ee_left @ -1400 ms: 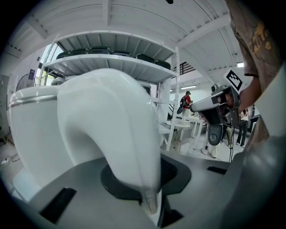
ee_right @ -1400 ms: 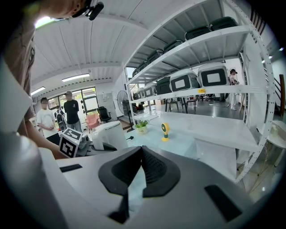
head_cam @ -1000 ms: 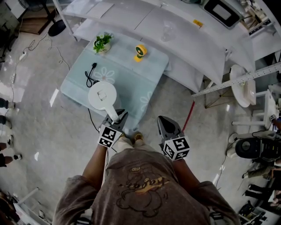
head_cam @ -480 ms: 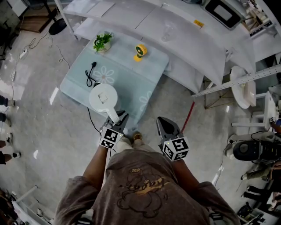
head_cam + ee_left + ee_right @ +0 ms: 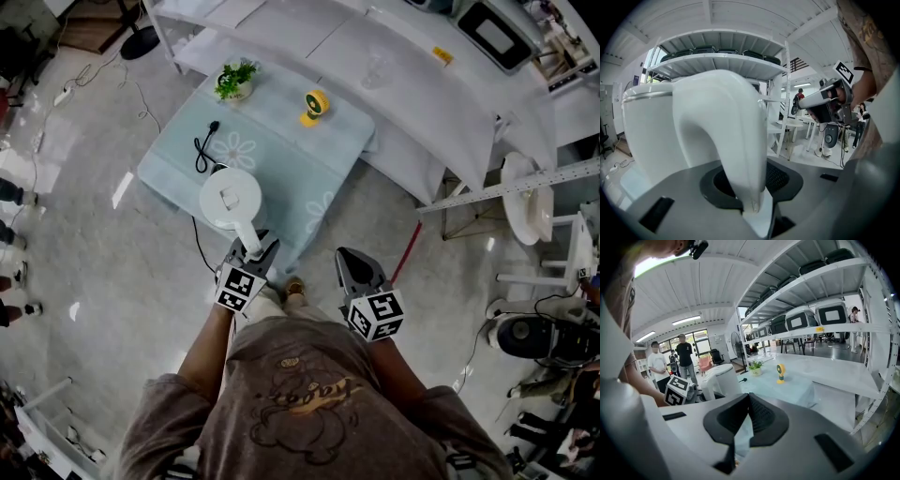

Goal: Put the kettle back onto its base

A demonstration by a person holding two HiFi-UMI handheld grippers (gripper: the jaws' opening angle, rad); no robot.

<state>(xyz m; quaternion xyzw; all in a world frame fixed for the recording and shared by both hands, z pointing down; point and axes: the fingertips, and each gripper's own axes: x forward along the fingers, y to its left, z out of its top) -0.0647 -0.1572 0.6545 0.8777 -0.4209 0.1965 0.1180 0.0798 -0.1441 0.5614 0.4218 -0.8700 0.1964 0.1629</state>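
Pale-green daisy-print tabletop [image 5: 281,159] holds the white plastic kettle [image 5: 230,197] near its front edge, seemingly seated on its hidden base. Jaws of the left gripper [image 5: 253,249] have just been opening, with the curved handle [image 5: 726,140] loose between them, so back straight out without nudging. Jaws of the right gripper [image 5: 354,267] are pressed together and empty; the black cord [image 5: 204,145] lies clear behind.

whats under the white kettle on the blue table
The white plastic kettle stands over the pale blue flowered tablecloth; a black power cord runs up to its far edge. Its body covers whatever lies directly beneath, so no base can be seen.
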